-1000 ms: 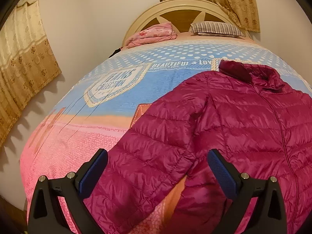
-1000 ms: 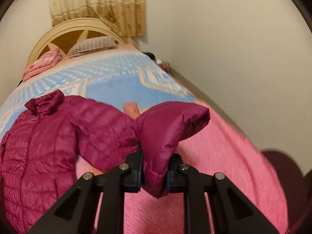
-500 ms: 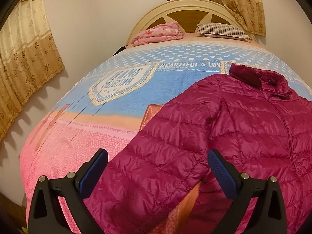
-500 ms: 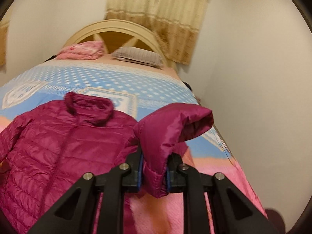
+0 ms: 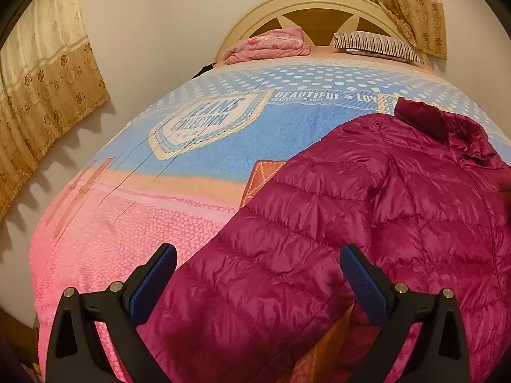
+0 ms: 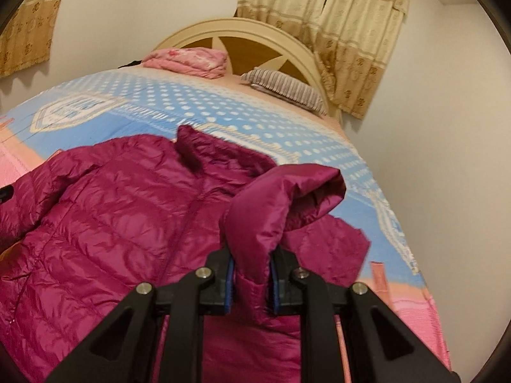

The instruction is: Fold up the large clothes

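One magenta quilted puffer jacket (image 5: pixel 367 207) of glossy, puffy fabric lies front-up with its collar toward the headboard on the bed (image 5: pixel 207 159), whose woven cover runs from blue with white dots to pink. The right gripper (image 6: pixel 250 282) is clamped on the cuff of one sleeve (image 6: pixel 271 204), which arches up over the jacket's front, while the left gripper (image 5: pixel 257 279) hangs with jaws wide apart astride the other sleeve (image 5: pixel 255 271), not pressing it. Beyond lie one folded pink blanket (image 5: pixel 268 44), one striped pillow (image 5: pixel 377 46), one rounded cream headboard (image 5: pixel 319 9) and two patterned beige curtains (image 5: pixel 44 79).
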Action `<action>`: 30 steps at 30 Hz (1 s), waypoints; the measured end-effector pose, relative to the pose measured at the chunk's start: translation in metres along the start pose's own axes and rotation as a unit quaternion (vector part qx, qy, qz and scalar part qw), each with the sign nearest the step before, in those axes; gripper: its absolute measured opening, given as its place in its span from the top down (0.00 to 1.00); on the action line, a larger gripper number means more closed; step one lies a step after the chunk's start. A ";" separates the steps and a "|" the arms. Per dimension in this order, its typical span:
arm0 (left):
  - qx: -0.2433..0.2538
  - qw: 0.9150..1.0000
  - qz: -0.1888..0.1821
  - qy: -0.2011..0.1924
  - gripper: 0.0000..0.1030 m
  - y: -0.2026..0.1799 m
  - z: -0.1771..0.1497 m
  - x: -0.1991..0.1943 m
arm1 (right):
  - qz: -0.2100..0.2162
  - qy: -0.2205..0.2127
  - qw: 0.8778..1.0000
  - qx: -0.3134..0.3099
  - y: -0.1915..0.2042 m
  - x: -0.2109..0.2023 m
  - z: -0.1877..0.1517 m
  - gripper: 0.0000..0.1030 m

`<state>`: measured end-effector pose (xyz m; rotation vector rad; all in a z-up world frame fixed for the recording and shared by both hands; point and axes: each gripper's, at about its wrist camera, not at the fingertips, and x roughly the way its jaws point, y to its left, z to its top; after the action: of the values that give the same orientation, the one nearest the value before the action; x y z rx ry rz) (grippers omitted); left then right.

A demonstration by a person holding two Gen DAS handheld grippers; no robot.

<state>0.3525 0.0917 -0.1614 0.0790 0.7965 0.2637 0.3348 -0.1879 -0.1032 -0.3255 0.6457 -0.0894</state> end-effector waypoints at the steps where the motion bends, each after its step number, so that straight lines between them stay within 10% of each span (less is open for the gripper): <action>1: -0.001 1.000 -0.002 0.002 0.01 -0.002 0.002 0.002 | 0.003 0.002 1.000 -0.001 0.006 0.005 -0.002 0.81; 6: 0.004 1.000 -0.010 0.008 0.01 -0.019 0.009 0.007 | 0.029 0.017 0.999 -0.004 0.037 0.020 -0.013 0.81; 13: 0.012 0.999 -0.049 -0.005 0.01 -0.028 0.024 -0.018 | 0.122 0.017 0.992 -0.013 0.057 0.003 -0.035 0.25; 30: 0.044 0.977 -0.199 0.056 0.03 -0.171 0.032 -0.018 | 0.075 0.038 0.996 0.042 -0.019 -0.007 -0.120 0.14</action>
<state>0.3989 -0.0771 -0.1554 -0.0139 0.9176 -0.1484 0.2571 -0.2374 -0.1831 -0.1924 0.7382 0.0141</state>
